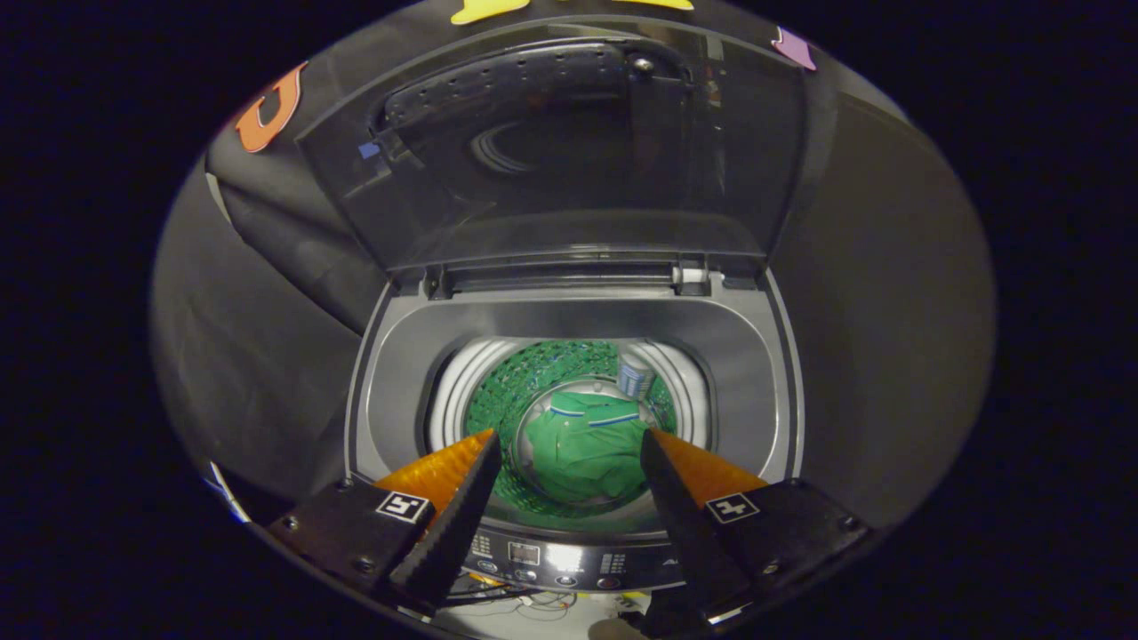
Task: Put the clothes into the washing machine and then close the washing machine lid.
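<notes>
The washing machine (573, 311) stands open: its lid (569, 151) is tilted up and back behind the drum mouth (569, 427), so the way straight down into the drum mouth is free. The hand-held gripper (569, 440) hangs above the drum mouth, fingers spread with nothing between them. At the bottom of the drum mouth lies green clothing (582, 449). The control panel (569, 560) edges the drum mouth on the near side, under the fingers.

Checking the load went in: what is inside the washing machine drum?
A green garment lies at the drum bottom, beyond the open, empty gripper. Anything beneath it is covered.
</notes>
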### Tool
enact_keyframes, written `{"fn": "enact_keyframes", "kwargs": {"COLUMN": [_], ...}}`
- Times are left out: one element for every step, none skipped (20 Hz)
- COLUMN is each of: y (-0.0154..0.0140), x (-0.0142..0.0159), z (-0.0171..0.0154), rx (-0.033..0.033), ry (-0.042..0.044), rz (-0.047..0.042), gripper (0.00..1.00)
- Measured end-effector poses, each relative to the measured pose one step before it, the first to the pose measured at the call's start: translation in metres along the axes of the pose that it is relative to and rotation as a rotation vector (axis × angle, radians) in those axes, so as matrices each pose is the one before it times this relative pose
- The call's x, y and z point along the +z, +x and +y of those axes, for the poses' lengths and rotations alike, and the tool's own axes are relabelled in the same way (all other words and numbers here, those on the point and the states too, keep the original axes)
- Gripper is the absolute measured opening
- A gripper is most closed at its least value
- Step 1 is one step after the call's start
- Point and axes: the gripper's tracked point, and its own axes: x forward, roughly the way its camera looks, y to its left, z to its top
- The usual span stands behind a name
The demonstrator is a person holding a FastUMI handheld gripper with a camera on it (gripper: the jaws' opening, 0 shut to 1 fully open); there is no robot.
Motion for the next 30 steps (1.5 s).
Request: {"fn": "enact_keyframes", "kwargs": {"y": [-0.00499, -0.00621, -0.00647, -0.00708, -0.00835, -0.00782, -0.01039, -0.00830, -0.00764, -0.00796, -0.00996, -0.00791, -0.00824, -0.00823, -0.00696, -0.00654, -0.00455, -0.00244, -0.00307, -0.00184, -0.00173, 0.00024, 0.00213, 0.00342, 0.00115, 0.00491, 0.00607, 0.00882, 0.00743, 0.01079], "x": [0.00094, 0.00269, 0.00322, 0.00561, 0.00509, 0.00754, 0.00682, 0.00882, 0.00878, 0.01058, 0.01017, 0.01261, 0.01340, 0.01452, 0.01438, 0.01540, 0.01497, 0.01530, 0.01392, 0.01523, 0.01647, 0.01629, 0.01343, 0.01659, 0.01365, 0.01017, 0.00815, 0.00726, 0.00373, 0.00376], "z": [0.00006, 0.00087, 0.00075, 0.00070, 0.00043, 0.00156, 0.00217, 0.00215, 0.00154, 0.00298, 0.00432, 0.00434, 0.00424, 0.00450, 0.00514, 0.00456, 0.00391, 0.00496, 0.00392, 0.00331, 0.00325, 0.00215, 0.00017, 0.00256, -0.00035, -0.00074, -0.00098, -0.00147, -0.00219, -0.00222], "rx": [0.00237, 0.00408, 0.00317, -0.00020, 0.00237, 0.00397, 0.00477, 0.00441, 0.00271, 0.00735, 0.00973, 0.00752, 0.00882, 0.00636, 0.00876, 0.00795, 0.01024, 0.00921, 0.00659, 0.00923, 0.00681, 0.00235, 0.00065, 0.00155, 0.00022, 0.00004, -0.00550, -0.01076, -0.00998, -0.00873], "ry": [-0.00209, -0.00454, -0.00631, -0.00772, -0.01074, -0.01241, -0.01361, -0.01482, -0.01261, -0.01072, -0.00971, -0.01046, -0.01189, -0.00967, -0.00812, -0.00627, -0.00346, -0.00334, -0.00654, -0.00589, -0.00686, -0.00394, -0.00445, -0.00449, -0.00171, -0.00602, -0.00072, -0.00211, -0.00217, 0.00489], "rz": [-0.00768, -0.01245, -0.01628, -0.01875, -0.02191, -0.02292, -0.02383, -0.02643, -0.02940, -0.02868, -0.02945, -0.02981, -0.03078, -0.03054, -0.03052, -0.02977, -0.02841, -0.02946, -0.02737, -0.02869, -0.02837, -0.02868, -0.02684, -0.02839, -0.02326, -0.01629, -0.01173, -0.00293, 0.00261, -0.00340], "gripper": [0.98, 0.98, 0.98, 0.98, 0.98, 0.98, 0.98, 0.98, 0.98, 0.98, 0.98, 0.98, 0.98, 0.98, 0.98, 0.98, 0.98, 0.98, 0.98, 0.98, 0.98, 0.98, 0.98, 0.98, 0.98, 0.98, 0.98, 0.98, 0.98, 0.98]}}
